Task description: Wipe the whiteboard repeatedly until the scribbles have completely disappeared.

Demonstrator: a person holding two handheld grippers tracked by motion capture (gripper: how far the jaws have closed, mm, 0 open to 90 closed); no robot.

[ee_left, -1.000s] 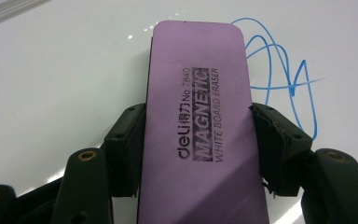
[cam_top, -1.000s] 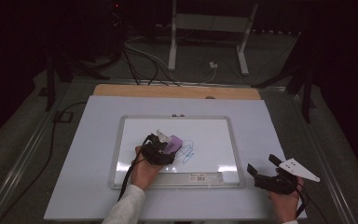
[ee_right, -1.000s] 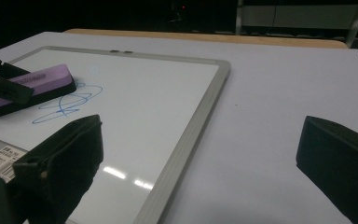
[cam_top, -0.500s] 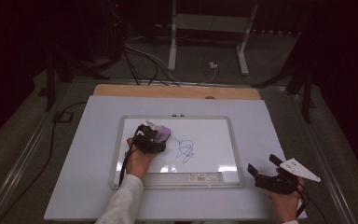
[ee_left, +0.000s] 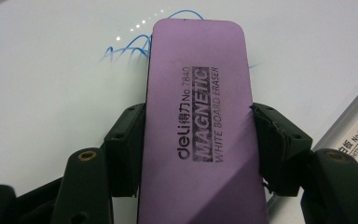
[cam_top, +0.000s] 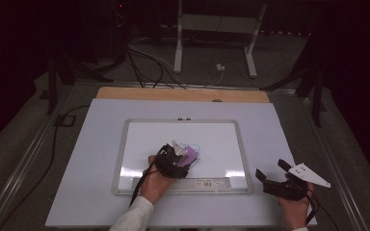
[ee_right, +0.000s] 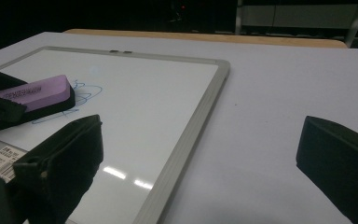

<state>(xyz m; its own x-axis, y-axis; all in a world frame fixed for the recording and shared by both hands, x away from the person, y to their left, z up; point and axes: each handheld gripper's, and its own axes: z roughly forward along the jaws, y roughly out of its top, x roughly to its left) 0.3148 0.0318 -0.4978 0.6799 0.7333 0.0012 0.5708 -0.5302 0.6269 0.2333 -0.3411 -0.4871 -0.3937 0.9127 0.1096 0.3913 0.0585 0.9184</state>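
A whiteboard (cam_top: 125,144) lies flat on the white table top. My left gripper (cam_top: 176,161) is shut on a purple magnetic whiteboard eraser (cam_top: 191,155), pressed flat on the board over a blue scribble (cam_top: 196,146). In the left gripper view both jaws clamp the long sides of the eraser (ee_left: 200,116), with scribble lines (ee_left: 121,46) showing past its far end. My right gripper (cam_top: 271,171) rests open on the table right of the board, nothing between its jaws. The right gripper view shows the eraser (ee_right: 37,95), the scribble (ee_right: 86,93) and the board's frame (ee_right: 200,116).
A white sheet (cam_top: 77,168) covers the table, with a wooden strip (cam_top: 183,94) along the far edge. A label strip (cam_top: 207,183) runs along the board's near edge. Behind the table, cables (cam_top: 144,62) and a metal stand (cam_top: 217,29) sit on the floor.
The left gripper slid the eraser away to the far left, baring the scribble, then back right and nearer over it. The right gripper has kept still.
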